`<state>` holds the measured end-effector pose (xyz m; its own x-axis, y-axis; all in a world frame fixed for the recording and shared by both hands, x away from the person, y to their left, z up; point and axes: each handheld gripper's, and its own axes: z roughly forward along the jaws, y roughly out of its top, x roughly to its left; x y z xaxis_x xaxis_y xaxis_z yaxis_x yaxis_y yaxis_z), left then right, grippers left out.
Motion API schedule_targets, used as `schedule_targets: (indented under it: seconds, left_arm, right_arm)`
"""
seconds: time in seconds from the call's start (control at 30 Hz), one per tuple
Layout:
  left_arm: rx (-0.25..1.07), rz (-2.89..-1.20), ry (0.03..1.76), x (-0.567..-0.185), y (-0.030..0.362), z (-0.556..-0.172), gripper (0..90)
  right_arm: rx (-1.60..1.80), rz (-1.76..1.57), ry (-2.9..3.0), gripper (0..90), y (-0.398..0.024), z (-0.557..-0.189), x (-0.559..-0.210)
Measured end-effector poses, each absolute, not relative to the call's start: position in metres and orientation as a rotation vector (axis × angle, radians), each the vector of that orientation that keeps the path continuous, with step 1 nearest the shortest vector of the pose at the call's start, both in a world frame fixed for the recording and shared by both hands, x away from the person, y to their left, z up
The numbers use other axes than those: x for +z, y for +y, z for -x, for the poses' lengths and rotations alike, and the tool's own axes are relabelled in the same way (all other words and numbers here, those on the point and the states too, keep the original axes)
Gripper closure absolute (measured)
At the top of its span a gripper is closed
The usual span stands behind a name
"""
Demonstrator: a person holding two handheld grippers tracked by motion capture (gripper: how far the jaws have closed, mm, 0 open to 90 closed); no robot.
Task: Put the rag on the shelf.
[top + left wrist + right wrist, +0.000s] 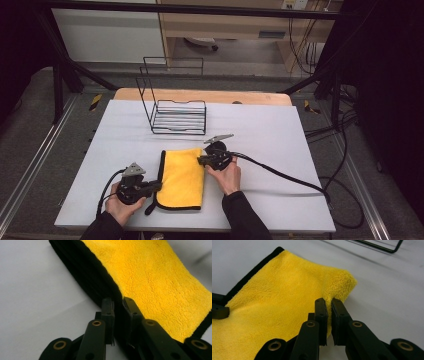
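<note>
**Both grippers pinch a folded yellow cloth**

At the left, the person's left hand [120, 204] holds the left gripper [156, 186] against the black-trimmed left edge of the yellow cloth [184, 177]. In the left gripper view its jaws are nearly pressed together on that dark edge. The cloth lies folded near the front of the grey table [280, 130], its long sides running away from the person. At the cloth's right edge, toward the far corner, the right gripper [201, 160] nips the yellow pile; its jaws sit almost together. Behind stands a black wire rack [177, 112], well apart from the cloth.
</note>
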<state>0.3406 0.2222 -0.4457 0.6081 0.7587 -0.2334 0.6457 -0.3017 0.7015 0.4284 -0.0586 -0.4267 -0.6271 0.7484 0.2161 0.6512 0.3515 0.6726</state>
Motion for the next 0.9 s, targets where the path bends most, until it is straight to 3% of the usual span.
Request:
schedule_targets:
  seconds: [0.23,0.37,0.4,0.47,0.5,0.57,0.87,0.9]
  left_arm:
    - [0.213,-2.045,1.064,-0.445,0.217,-0.341,73.6]
    - [0.259,-2.041,1.049,-0.437,0.222,-0.343,58.5]
    - [0.276,-2.038,1.042,-0.435,0.223,-0.345,58.5]
    - [0.299,-2.04,1.037,-0.431,0.226,-0.349,47.1]
    - [0.311,-2.037,1.035,-0.429,0.226,-0.351,47.1]
    - [0.326,-2.045,1.031,-0.423,0.228,-0.359,36.3]
    - [0.322,-2.067,1.035,-0.417,0.217,-0.388,14.3]
    - [0.32,-2.065,1.04,-0.417,0.215,-0.392,14.3]
  right_arm:
    - [1.153,-1.295,2.454,81.7,-0.071,-0.429,-0.439]
    - [1.211,-1.239,2.41,66.6,-0.081,-0.425,-0.443]
    - [1.211,-1.239,2.41,66.6,-0.081,-0.425,-0.443]
    - [1.274,-1.233,2.39,54.4,-0.095,-0.422,-0.437]
    - [1.274,-1.233,2.39,54.4,-0.095,-0.422,-0.437]
    - [1.324,-1.224,2.377,43.0,-0.11,-0.417,-0.432]
    - [1.388,-1.155,2.366,14.7,-0.14,-0.397,-0.429]
    - [1.388,-1.155,2.366,14.7,-0.14,-0.397,-0.429]
